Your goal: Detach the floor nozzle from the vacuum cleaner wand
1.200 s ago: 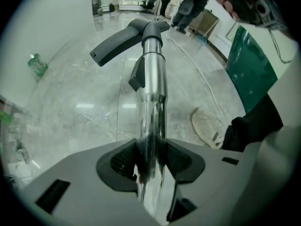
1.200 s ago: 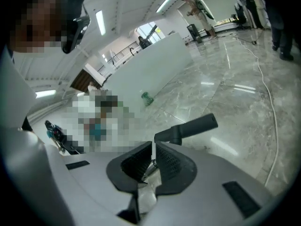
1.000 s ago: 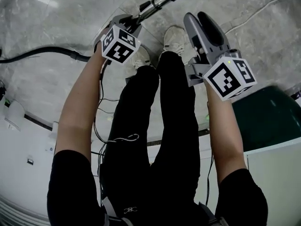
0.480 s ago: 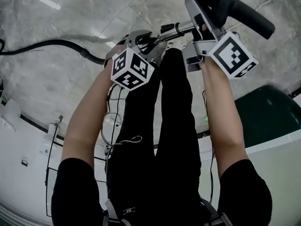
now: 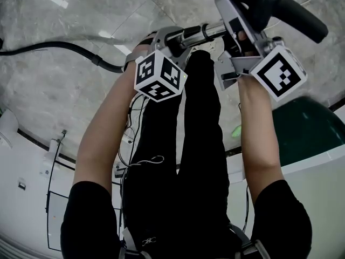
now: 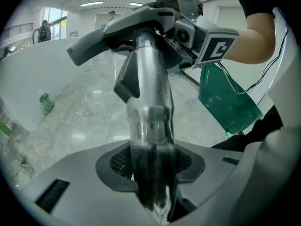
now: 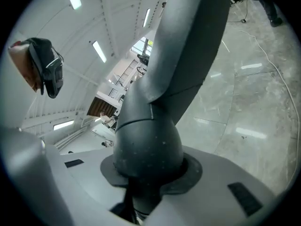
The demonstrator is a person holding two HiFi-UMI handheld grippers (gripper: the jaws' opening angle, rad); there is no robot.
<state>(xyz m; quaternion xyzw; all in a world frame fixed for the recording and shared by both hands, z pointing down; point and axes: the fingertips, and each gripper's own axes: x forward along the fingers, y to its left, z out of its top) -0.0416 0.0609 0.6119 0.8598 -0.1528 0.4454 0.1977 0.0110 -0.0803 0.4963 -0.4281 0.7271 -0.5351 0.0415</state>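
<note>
Glossy cylindrical metal wand (image 6: 149,102); matte, rounded grey plastic floor nozzle (image 7: 148,140)

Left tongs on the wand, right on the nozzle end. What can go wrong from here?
1. The right tongs are closing on the smooth, rounded nozzle neck; they may slip when pulled.
2. The floor nozzle hangs over the person's legs; if it pops off the wand suddenly, it might drop on them.
3. The left tongs clamp the shiny wand, which could twist.
</note>
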